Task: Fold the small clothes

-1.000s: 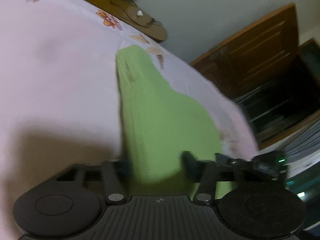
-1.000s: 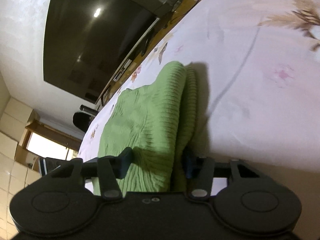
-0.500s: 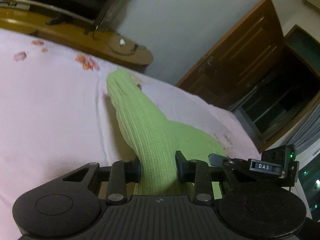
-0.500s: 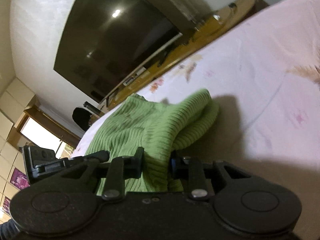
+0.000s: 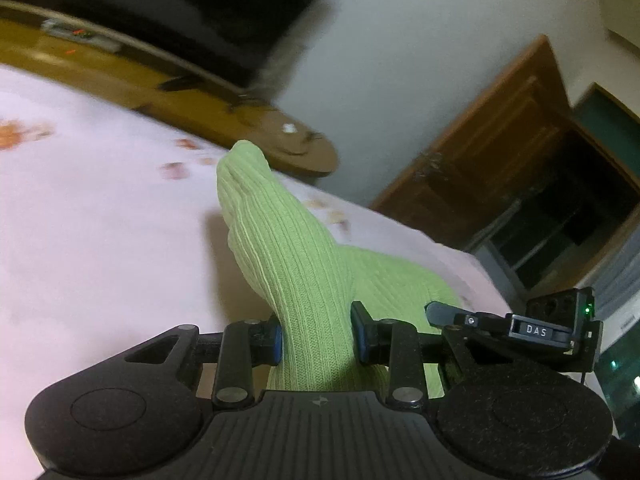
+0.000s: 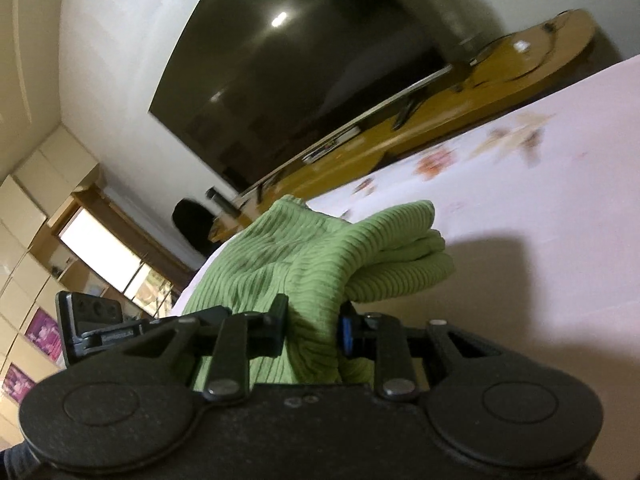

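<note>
A home bedroom is shown. Beneath and ahead of both grippers a bed is spread with a pale pink floral sheet (image 5: pixel 100 240). Beyond the bed's far edge a long yellow-wood console (image 6: pixel 440 120) is set against a white wall, and a large dark television (image 6: pixel 300 80) is mounted above it. To the right of the left gripper a brown panelled wooden door (image 5: pixel 500 140) is seen. To the left of the right gripper cream cupboards (image 6: pixel 24 208) and a bright window (image 6: pixel 100 256) are seen.
</note>
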Available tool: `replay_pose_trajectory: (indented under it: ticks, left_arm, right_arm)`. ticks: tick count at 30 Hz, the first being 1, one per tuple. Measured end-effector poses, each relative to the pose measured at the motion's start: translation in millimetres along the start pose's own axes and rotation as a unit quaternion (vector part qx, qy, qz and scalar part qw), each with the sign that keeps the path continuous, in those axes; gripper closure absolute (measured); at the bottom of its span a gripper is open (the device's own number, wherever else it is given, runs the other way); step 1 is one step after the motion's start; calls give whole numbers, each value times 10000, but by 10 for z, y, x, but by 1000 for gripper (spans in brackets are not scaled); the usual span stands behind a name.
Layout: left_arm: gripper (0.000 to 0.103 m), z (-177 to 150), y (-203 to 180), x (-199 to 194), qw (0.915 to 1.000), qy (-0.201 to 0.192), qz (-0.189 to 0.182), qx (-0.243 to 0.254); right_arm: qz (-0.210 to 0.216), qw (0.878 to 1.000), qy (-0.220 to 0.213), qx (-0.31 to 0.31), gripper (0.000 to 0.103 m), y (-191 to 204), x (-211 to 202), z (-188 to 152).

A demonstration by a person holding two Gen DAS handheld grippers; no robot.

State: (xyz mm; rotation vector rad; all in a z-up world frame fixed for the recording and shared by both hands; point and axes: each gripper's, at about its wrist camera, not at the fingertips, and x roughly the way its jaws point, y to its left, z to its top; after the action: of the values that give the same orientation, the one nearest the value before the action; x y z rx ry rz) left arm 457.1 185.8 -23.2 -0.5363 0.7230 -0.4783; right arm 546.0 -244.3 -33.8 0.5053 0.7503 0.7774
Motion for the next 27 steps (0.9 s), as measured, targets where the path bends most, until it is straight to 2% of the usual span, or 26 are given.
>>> replay_pose_trajectory:
  ticks: [3, 5, 6, 8, 10, 12, 14, 16, 18, 20, 23, 25, 26, 27]
  left_arm:
    - [71, -36, 548, -235, 9986, 186, 288, -398]
    - [70, -146, 909, -218, 9942, 464, 636, -728]
    - [59, -213, 1055, -220, 9916, 564, 807, -845]
    - [53, -325, 1190, -356, 9914, 376, 532, -1132]
    - [53, -382, 1173, -505, 9931, 328, 318, -1080]
    - [53, -450, 1134, -609, 9944, 353, 74, -989]
    - [53, -509, 1090, -622, 9956, 531, 65, -774]
    - [53, -581, 1046, -585, 9949, 789, 51, -630]
    - [53, -688, 1022, -539, 9934, 998, -105, -561]
    - [53, -741, 1004, -494, 9935, 981, -177, -552]
    - [54, -720, 1103, -473, 9904, 879, -420, -981]
    - [58, -742, 1153, -480, 9849, 912, -662, -1311]
    - [70, -736, 1168, -512, 9799, 928, -864, -1539]
    - [71, -705, 1177, -548, 9740, 937, -1080, -1757]
  right_arm:
    - [86, 9994, 283, 202, 78, 166, 476, -128]
    - [-53, 9973, 577, 457, 78, 152, 835, -252]
    - [-148, 9952, 717, 648, 75, 97, 985, -318]
    - [-582, 9891, 892, 1017, 67, -41, 1211, -479]
    - [-399, 9895, 676, 1216, 62, -70, 1125, -572]
    - [-373, 9893, 575, 1286, 45, -66, 936, -619]
    - [-295, 9904, 487, 1259, 44, -87, 702, -677]
    - [-225, 9896, 575, 1296, 40, -140, 572, -713]
    - [-206, 9886, 699, 1316, 40, -171, 582, -767]
    - [-218, 9914, 736, 1059, 40, -111, 647, -792]
    - [-172, 9958, 692, 568, 40, -45, 743, -851]
    - [-6, 9930, 794, 879, 43, -97, 748, -852]
    - [240, 9855, 997, 1353, 69, -159, 756, -875]
    - [490, 9728, 1186, 1931, 76, -202, 791, -881]
